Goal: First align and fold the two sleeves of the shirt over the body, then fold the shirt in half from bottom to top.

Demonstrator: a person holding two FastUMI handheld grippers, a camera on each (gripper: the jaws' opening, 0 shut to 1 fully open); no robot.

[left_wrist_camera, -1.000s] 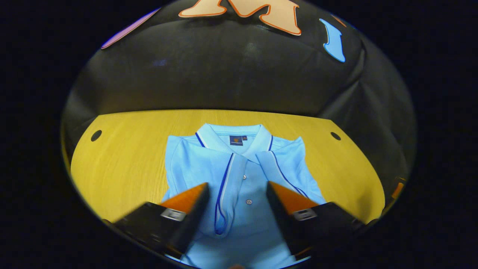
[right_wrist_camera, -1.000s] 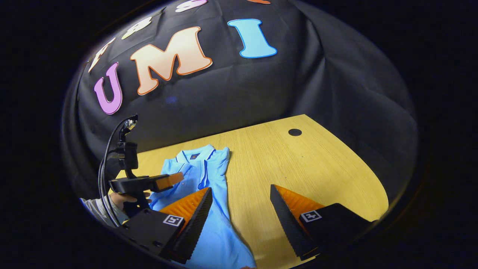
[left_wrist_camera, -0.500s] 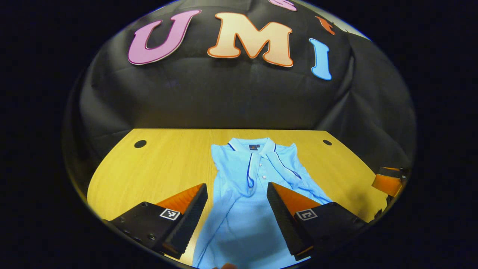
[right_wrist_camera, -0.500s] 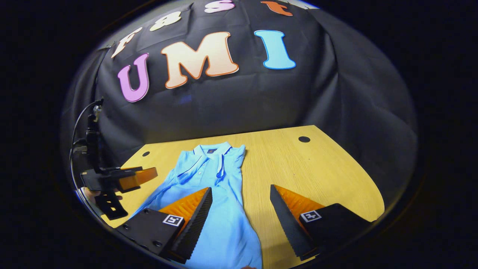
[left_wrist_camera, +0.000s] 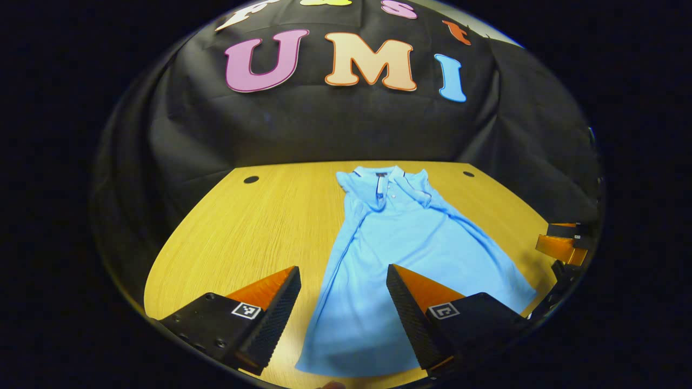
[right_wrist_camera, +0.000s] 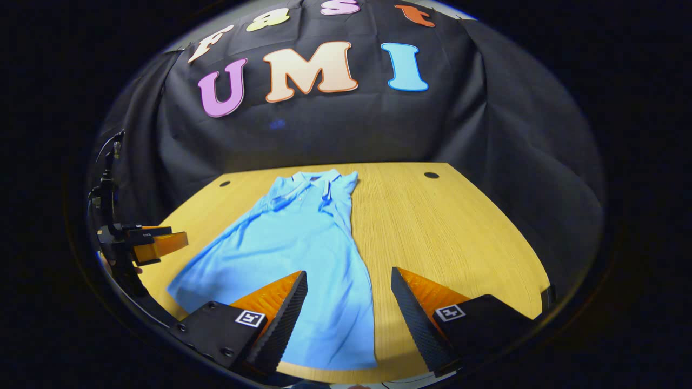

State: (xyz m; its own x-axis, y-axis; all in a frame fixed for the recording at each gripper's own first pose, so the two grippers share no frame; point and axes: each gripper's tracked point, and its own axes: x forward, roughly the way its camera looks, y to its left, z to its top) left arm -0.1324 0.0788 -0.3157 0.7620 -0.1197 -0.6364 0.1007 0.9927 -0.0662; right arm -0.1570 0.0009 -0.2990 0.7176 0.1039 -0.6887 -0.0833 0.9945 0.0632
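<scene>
**Sleeves in, hem next: take both bottom corners together**

The table (left_wrist_camera: 227, 237) carries the shirt (left_wrist_camera: 411, 243) lengthwise, collar (left_wrist_camera: 378, 174) at 12 o'clock, hem (right_wrist_camera: 324, 356) at 6 o'clock. Both sleeves look folded inward, so the bottom-to-top fold seems due. The left gripper (left_wrist_camera: 343, 302) and right gripper (right_wrist_camera: 348, 308) hang wide apart, holding nothing. Pinch each hem corner evenly, lift low, and carry toward 12 o'clock.
</scene>
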